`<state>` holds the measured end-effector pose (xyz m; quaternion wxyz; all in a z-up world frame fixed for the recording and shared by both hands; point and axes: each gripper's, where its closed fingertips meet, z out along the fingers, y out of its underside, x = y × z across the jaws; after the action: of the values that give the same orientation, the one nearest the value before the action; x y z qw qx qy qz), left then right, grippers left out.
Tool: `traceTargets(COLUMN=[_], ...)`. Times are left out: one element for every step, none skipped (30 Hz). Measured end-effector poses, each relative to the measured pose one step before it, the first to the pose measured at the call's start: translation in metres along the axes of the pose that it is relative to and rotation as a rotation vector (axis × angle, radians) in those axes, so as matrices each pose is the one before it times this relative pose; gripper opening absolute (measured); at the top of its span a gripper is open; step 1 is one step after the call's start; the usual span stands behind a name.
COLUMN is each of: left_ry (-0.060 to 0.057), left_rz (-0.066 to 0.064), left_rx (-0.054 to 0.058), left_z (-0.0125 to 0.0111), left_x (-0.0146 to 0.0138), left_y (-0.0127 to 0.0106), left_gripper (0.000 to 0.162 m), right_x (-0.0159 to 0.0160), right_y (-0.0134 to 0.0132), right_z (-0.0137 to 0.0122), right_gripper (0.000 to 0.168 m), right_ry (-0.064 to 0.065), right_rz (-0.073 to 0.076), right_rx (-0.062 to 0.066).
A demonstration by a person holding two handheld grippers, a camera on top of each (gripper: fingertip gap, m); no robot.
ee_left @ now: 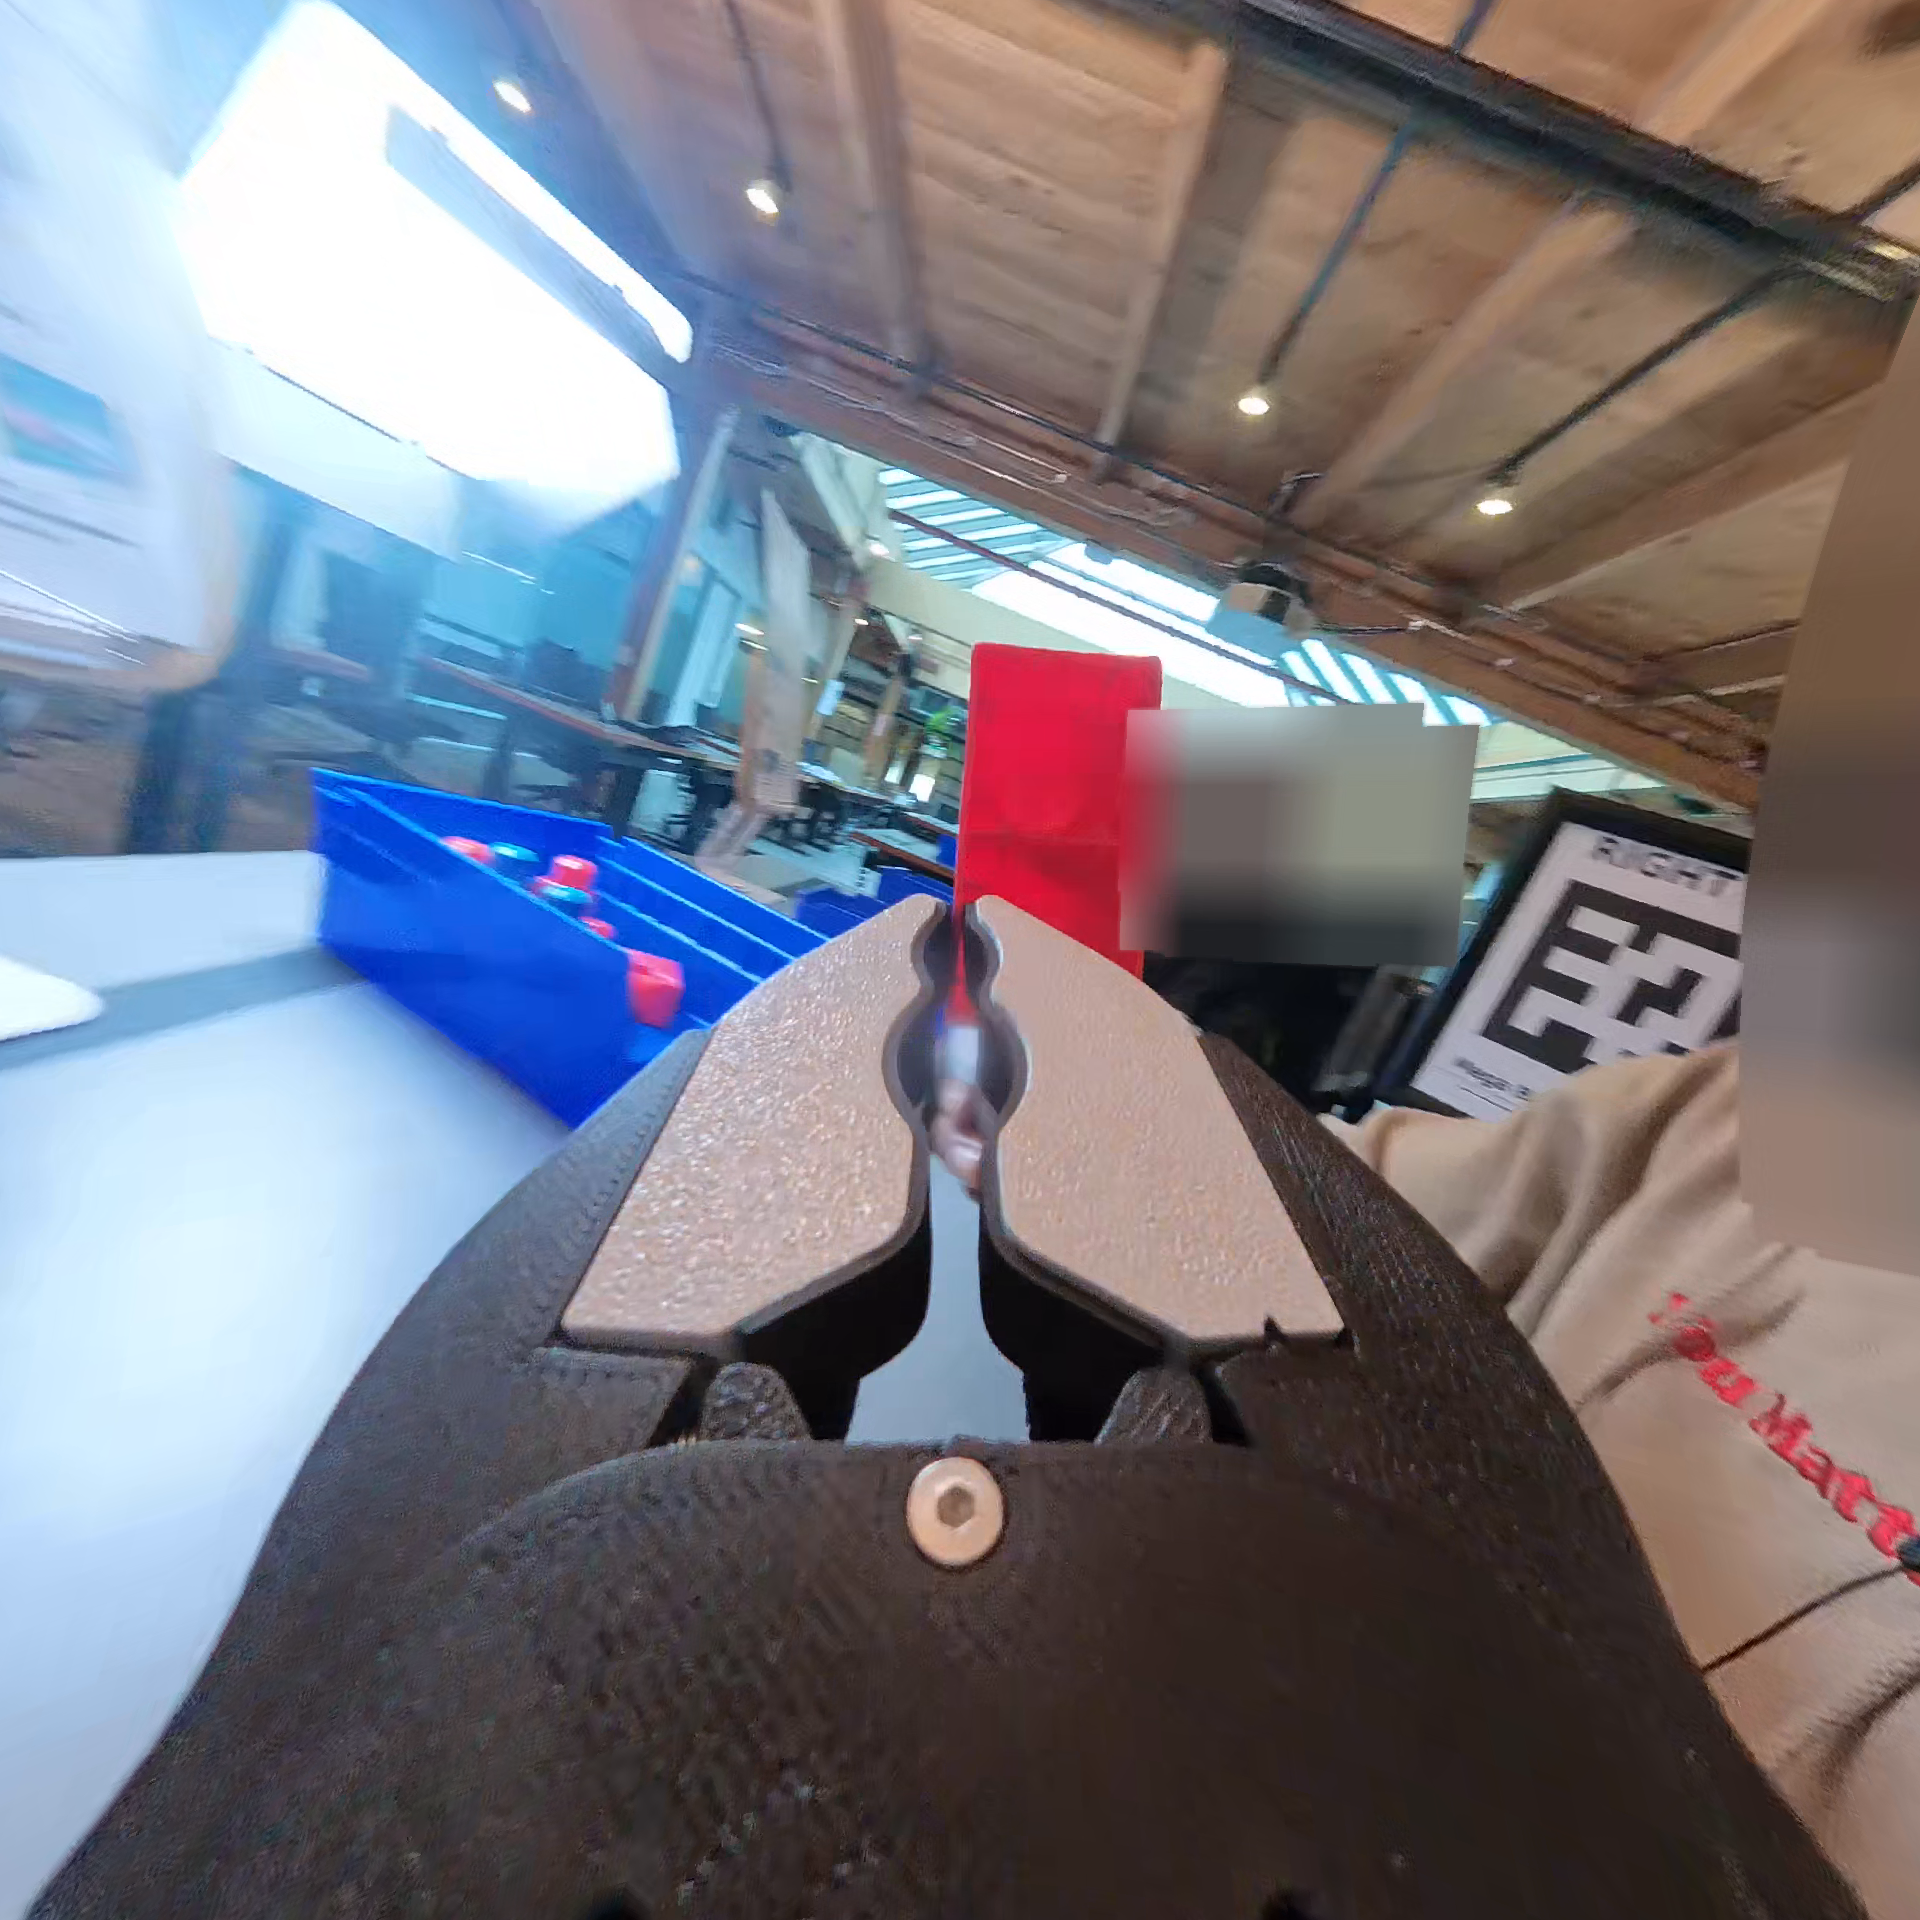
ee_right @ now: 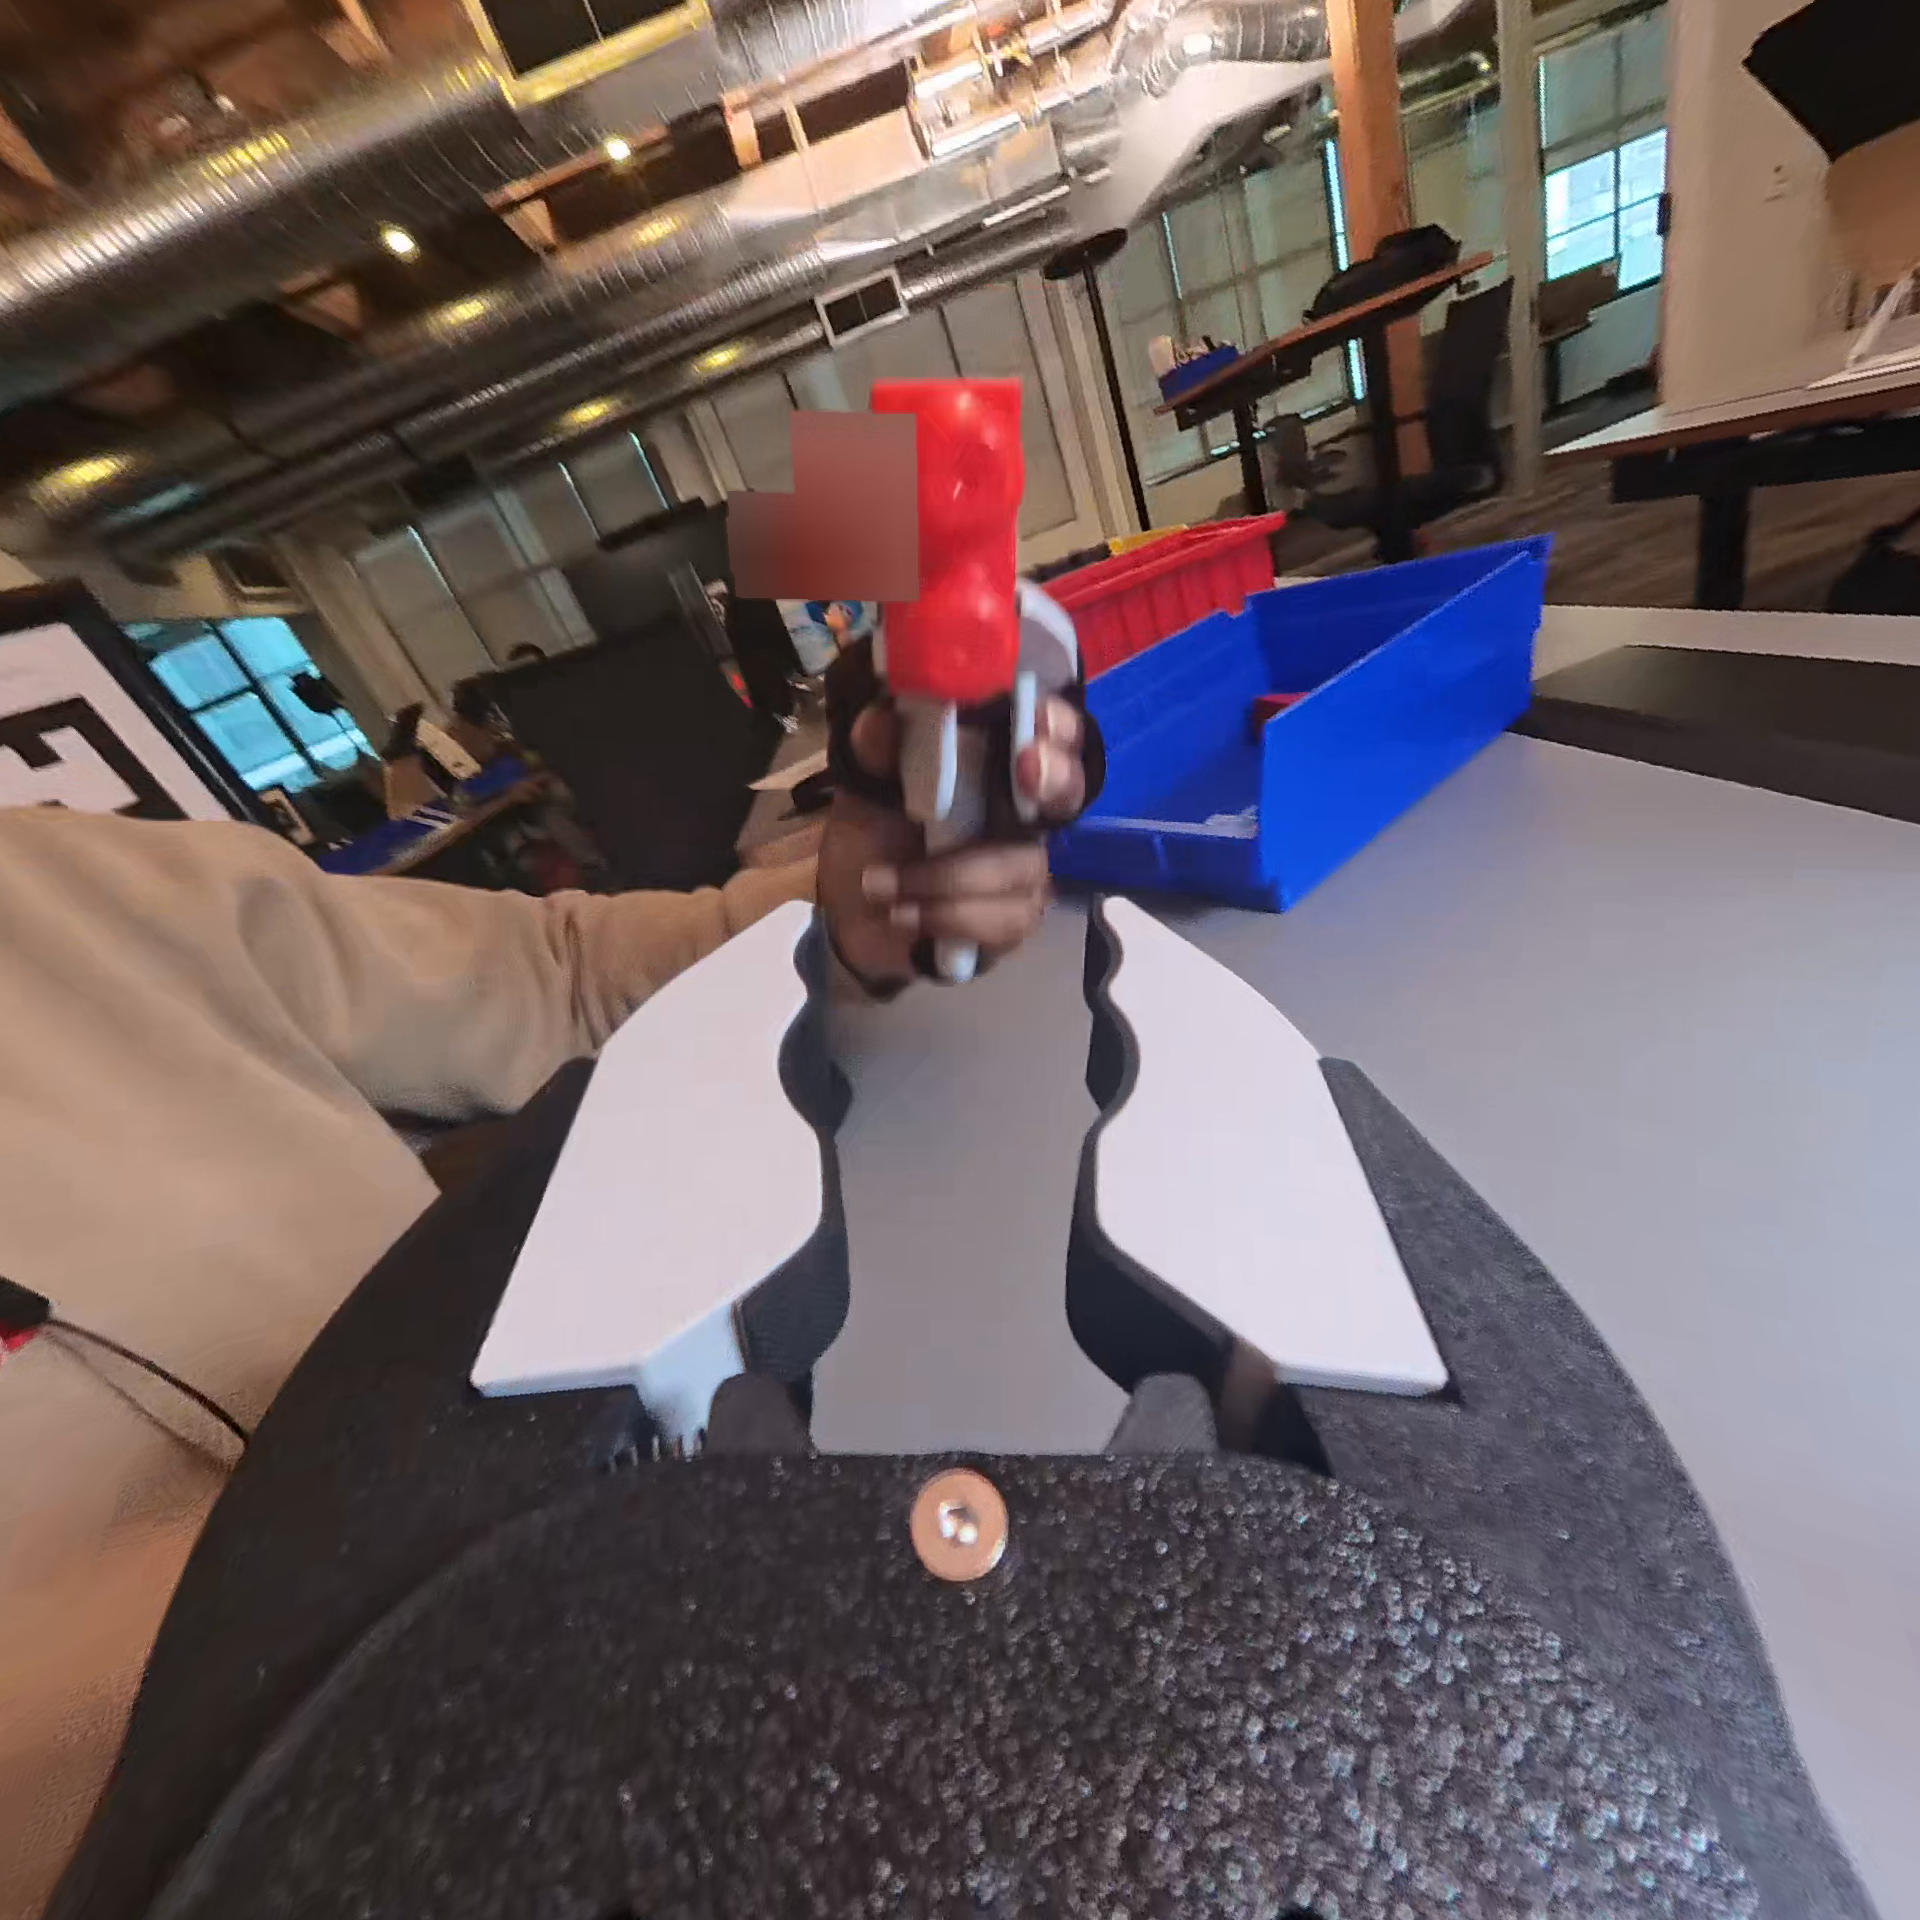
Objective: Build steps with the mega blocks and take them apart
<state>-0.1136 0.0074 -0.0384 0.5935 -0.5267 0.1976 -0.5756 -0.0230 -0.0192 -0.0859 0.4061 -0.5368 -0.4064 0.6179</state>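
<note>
Here, in the left wrist view, the left hand-held gripper [ee_left: 958,920] is pinching one red block [ee_left: 1039,790] at its lower end, the block's long axis standing upright above the grey surface [ee_left: 187,1195], beside one blue bin [ee_left: 468,935] holding several loose blocks. In the right wrist view, the right hand-held gripper [ee_right: 951,914] is hanging spread wide, gripping nothing, facing that raised block [ee_right: 951,540].

I count two grippers: my left one [ee_left: 958,914] and my right one [ee_right: 948,914]. One red block [ee_right: 951,540] is up in the air. I see two blue bins [ee_left: 468,935] [ee_left: 844,902] in the left wrist view, plus one red bin [ee_right: 1164,592] in the right. The near blue bin holds several loose blocks [ee_left: 655,985], too blurred to count exactly.
</note>
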Motion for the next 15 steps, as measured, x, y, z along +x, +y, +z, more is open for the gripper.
traceTargets(left_ry=[0.0258, 0.0065, 0.0009, 0.0118, 0.0149, -0.0035, -0.0207, -0.0071, -0.0113, -0.0306, -0.0374, -0.0415, -0.0584, -0.0882, -0.1008], left_rz=[-0.0162, -0.0077, -0.0020, -0.0030, 0.0021, 0.0121, 0.0179, 0.0131, 0.0252, 0.0460, 0.0560, 0.0526, 0.0545, 0.0504, 0.0378], left_rx=[-0.0066, -0.0127, -0.0104, -0.0122, -0.0294, -0.0380, -0.0139, -0.0259, -0.0523, -0.0512, -0.0229, -0.0198, -0.0269, -0.0313, -0.0524], left_z=[0.00953, 0.00812, 0.00657, 0.00530, 0.00436, 0.00335, 0.00105, -0.00013, -0.00041, -0.00219, -0.00519, -0.00731, -0.00923, -0.01060, -0.01105], left_x=[0.01076, 0.00542, 0.00283, 0.00298, 0.00273, -0.00019, -0.00316, -0.00207, -0.00244, -0.00464, -0.00578, -0.00743, -0.01119, -0.01778, -0.02293], left_y=[0.01749, 0.01514, 0.01138, 0.00879, 0.00921, 0.00921, 0.00449, 0.00401, 0.00575, 0.00359, -0.00265, -0.00555, -0.00706, -0.00789, -0.00532], left_gripper=[0.002, 0.002, 0.002, 0.002, 0.002, 0.002, 0.002, 0.002, 0.003, 0.004, 0.011, 0.017, 0.020, 0.020, 0.020], right_x=[-0.00346, -0.00403, -0.00336, -0.00198, -0.00045, 0.00093, 0.00191, 0.00258, 0.00328, 0.00480, 0.00591, 0.00829, 0.01191, 0.01306, 0.01003], right_y=[-0.00113, 0.00059, 0.00182, 0.00165, 0.00029, 0.00007, 0.00203, 0.00403, 0.00359, 0.00242, 0.00463, 0.01071, 0.01583, 0.02064, 0.02286], right_z=[0.00531, 0.00561, 0.00560, 0.00428, 0.00214, 0.00015, -0.00109, -0.00190, -0.00261, -0.00371, -0.00472, -0.00568, -0.00634, -0.00586, -0.00337], right_gripper=[0.050, 0.053, 0.052, 0.043, 0.030, 0.029, 0.029, 0.029, 0.029, 0.029, 0.029, 0.029, 0.029, 0.029, 0.029], right_ry=[-0.0176, -0.0210, -0.0178, -0.0119, -0.0042, 0.0015, 0.0029, 0.0042, 0.0138, 0.0295, 0.0392, 0.0553, 0.0819, 0.0879, 0.0643], right_rz=[0.0147, 0.0143, 0.0163, 0.0159, 0.0111, 0.0055, 0.0010, -0.0059, -0.0151, -0.0253, -0.0421, -0.0599, -0.0746, -0.0778, -0.0637], right_rx=[0.0100, 0.0018, -0.0030, 0.0026, 0.0145, 0.0126, -0.0105, -0.0336, -0.0393, -0.0472, -0.0797, -0.1281, -0.1548, -0.1640, -0.1601])
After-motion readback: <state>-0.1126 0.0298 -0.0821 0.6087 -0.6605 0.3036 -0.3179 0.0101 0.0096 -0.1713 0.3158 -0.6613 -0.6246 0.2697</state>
